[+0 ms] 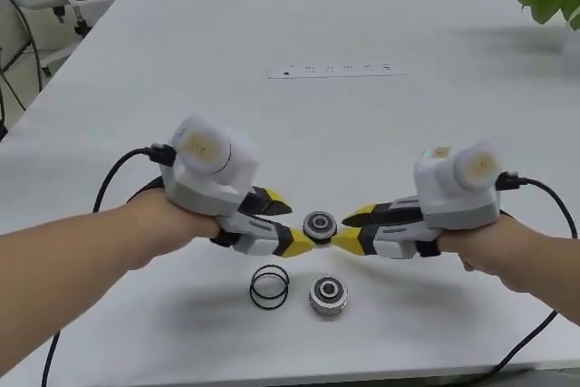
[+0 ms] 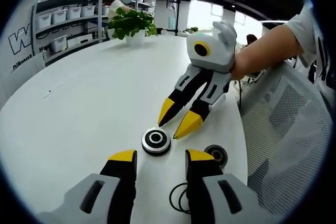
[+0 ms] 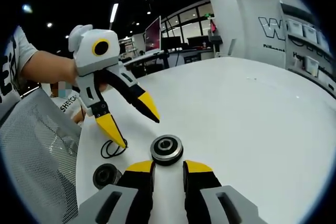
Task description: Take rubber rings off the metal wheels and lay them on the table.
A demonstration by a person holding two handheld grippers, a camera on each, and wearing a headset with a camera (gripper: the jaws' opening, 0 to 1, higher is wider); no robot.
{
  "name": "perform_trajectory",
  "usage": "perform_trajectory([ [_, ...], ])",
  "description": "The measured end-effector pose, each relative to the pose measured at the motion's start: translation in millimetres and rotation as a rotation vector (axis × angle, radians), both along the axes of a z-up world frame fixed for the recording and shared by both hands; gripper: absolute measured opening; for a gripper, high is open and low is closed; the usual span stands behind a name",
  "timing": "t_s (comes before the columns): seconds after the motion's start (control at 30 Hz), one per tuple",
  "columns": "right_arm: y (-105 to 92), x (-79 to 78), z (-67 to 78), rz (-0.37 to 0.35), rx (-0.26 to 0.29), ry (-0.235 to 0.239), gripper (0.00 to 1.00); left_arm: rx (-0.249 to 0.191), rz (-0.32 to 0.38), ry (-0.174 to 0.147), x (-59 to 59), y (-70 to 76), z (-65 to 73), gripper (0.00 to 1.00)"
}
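left gripper [image 1: 292, 224]: low, pointing inward, fingers spread | right gripper [image 1: 344, 227]: mirrored, fingers slightly apart | metal wheel [image 1: 319, 224] between tips

A large letter "W" is noted on the white wall [image 3: 273, 27], the remainder cut off. The same letter is seen on the wall in the left gripper view, with illegible small lettering beneath. "SHEYC" is partly read on a white panel [image 3: 71, 106]. Markings on the table strip [image 1: 328, 70] are too small to read.
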State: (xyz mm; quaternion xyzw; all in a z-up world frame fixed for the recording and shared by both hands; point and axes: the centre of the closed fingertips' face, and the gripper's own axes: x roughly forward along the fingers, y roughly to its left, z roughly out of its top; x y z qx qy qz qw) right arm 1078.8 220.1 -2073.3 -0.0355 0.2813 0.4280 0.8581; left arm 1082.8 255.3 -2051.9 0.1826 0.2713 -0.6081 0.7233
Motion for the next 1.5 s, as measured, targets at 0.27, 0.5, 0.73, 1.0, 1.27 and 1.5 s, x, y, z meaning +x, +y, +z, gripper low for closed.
perform_trajectory([
  [0.27,2.4,-1.8,-2.3,0.006,0.001,0.004,0.18,-0.009,0.009,0.004,1.2,-9.2,-0.3,0.27],
  [0.5,1.5,-3.0,-3.7,0.004,0.001,0.006,0.18,-0.013,0.006,0.003,1.1,-17.9,-0.4,0.23],
  [0.73,-0.2,-3.5,-5.6,-0.001,0.004,0.008,0.18,0.017,-0.005,-0.011,3.6,-20.1,-7.9,0.20],
  [1.0,-0.9,-3.0,-5.9,-0.006,0.007,0.007,0.18,0.026,-0.011,-0.039,5.3,-25.3,-10.6,0.14],
  [1.27,-1.8,-1.2,-5.1,-0.012,0.011,0.001,0.18,0.034,-0.014,-0.080,8.1,-26.7,-11.6,0.10],
  [1.5,2.0,0.2,-2.1,-0.014,0.027,-0.003,0.18,0.025,0.003,-0.092,9.1,-26.7,-13.1,0.07],
])
